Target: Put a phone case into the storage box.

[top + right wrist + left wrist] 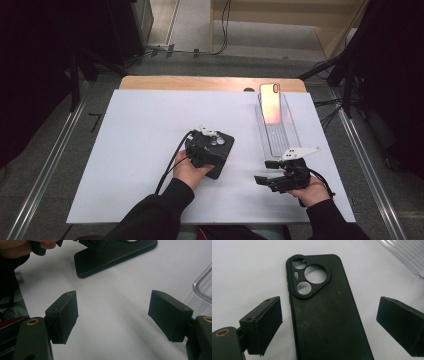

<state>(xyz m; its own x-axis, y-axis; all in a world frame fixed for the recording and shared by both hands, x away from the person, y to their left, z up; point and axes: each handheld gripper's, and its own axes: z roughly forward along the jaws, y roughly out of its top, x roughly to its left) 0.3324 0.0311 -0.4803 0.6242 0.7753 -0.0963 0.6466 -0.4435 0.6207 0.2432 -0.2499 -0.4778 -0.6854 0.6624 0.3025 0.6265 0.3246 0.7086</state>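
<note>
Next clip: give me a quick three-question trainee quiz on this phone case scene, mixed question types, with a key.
1. True or false: the left gripper has its jaws shut on the black phone case.
2. Where is the phone? A) flat on the white mat B) leaning in the clear tray C) between the right gripper's jaws
3. What lies between the jaws of the right gripper?

Key:
1. False: the jaws stand open on either side of the case, apart from it.
2. B
3. Nothing; bare white mat lies below them.
</note>
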